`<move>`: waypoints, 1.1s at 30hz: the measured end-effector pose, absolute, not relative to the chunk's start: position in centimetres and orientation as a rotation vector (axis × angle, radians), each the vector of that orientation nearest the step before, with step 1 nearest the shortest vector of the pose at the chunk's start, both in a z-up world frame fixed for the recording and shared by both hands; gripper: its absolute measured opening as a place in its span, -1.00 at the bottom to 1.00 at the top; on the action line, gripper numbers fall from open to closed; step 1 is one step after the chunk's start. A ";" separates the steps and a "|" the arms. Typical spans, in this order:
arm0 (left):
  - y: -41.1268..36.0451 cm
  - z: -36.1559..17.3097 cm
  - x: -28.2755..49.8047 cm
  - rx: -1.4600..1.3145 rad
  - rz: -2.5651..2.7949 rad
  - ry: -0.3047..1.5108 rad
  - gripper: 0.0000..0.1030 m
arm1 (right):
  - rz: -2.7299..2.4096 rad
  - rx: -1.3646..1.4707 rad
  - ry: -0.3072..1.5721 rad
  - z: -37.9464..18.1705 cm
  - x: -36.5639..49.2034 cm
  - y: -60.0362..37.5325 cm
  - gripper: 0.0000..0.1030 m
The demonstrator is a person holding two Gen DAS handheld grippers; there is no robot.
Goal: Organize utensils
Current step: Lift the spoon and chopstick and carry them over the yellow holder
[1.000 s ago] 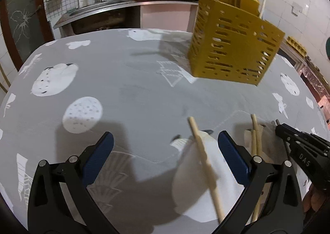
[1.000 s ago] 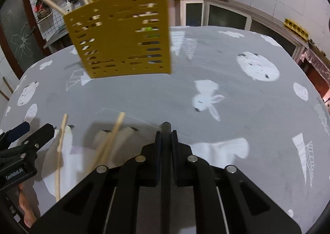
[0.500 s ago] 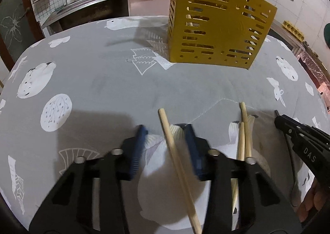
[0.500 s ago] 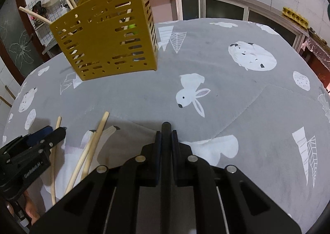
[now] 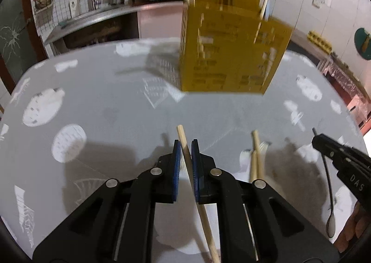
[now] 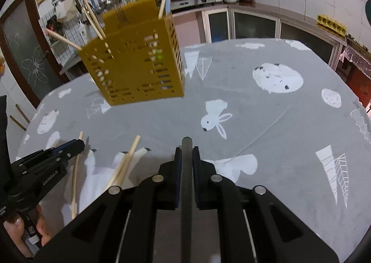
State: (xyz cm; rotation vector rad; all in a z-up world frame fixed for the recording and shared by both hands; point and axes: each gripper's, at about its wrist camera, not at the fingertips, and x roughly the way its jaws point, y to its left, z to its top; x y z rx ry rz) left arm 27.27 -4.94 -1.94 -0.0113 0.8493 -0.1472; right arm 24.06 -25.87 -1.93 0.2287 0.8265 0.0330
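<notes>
Left gripper (image 5: 185, 147) clamps chopstick (image 5: 183, 140) (wooden); right gripper (image 6: 185, 149) grips spoon (image 6: 186, 170).

Both the left gripper (image 5: 185, 144) and the right gripper (image 6: 185, 150) are built of matte black angular linkages, fastened with round silver screws, fitted with blue pads (image 5: 177, 165), and marked in small white lettering.
</notes>
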 end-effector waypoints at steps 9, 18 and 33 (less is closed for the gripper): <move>-4.0 4.2 23.6 0.009 -0.153 0.631 -0.89 | 0.049 0.269 0.683 1.3 21.2 -26.6 -0.81; -2.6 7.1 20.6 0.013 -0.165 0.523 -0.91 | 0.060 0.304 0.571 3.1 18.9 -27.0 -0.81; -1.5 7.9 19.5 -0.015 -0.181 0.475 -0.91 | 0.046 0.229 0.490 5.1 17.8 -26.4 -0.81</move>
